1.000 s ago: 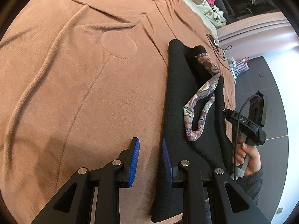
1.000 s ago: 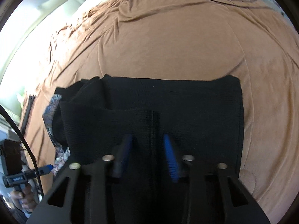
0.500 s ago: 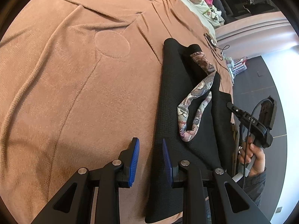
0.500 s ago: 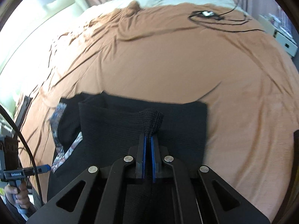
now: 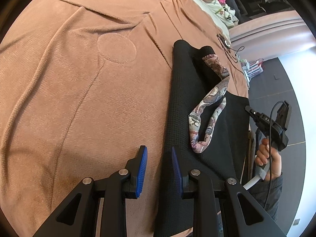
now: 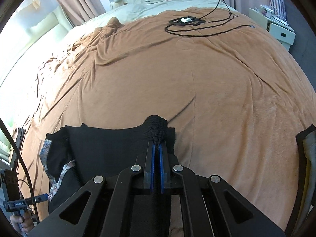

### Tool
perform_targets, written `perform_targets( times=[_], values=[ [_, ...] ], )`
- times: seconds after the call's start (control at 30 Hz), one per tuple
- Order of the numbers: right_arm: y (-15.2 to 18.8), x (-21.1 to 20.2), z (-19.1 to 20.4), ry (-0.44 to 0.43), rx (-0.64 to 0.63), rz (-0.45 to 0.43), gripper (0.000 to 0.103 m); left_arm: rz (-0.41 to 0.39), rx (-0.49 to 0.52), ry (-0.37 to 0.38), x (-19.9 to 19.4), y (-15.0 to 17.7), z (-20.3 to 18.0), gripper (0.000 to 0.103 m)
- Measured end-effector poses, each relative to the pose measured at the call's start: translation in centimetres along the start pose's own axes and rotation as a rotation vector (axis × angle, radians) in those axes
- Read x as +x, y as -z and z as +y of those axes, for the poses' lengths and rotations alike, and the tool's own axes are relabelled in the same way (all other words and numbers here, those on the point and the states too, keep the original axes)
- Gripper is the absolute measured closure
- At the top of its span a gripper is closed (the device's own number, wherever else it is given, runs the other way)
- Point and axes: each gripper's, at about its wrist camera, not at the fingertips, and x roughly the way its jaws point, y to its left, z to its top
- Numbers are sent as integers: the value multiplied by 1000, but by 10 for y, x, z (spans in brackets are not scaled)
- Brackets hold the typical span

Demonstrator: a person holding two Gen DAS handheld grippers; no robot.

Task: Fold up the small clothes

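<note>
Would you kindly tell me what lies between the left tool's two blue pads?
In the left wrist view, the left tool stands open over bare brown blanket and the black garment's edge.

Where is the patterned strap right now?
In the left wrist view the patterned strap lies right of centre on the black garment, which is spread on the brown blanket, just beyond the left claw.

surface: bed, brown blanket (image 6: 197, 79) | on it: black garment (image 5: 181, 102), black cable (image 6: 197, 27)
</note>
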Motion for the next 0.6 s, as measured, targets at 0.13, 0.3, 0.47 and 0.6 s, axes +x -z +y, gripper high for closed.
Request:
perform_targets(
  times=[0.13, 0.3, 0.47, 0.6],
  values=[
    [-6, 9, -6, 3, 17, -6, 102, 0, -1, -6, 0, 2, -3, 77],
    [-7, 23, -20, -15, 85, 39, 101, 1, 1, -13, 0, 3, -5, 77],
    [-1, 17, -24, -34, 92, 40, 43, 2, 4, -17, 1, 3, -7, 77],
    [7, -2, -14, -43, 29, 5, 40, 8, 7, -9, 4, 4, -9, 77]
  ],
)
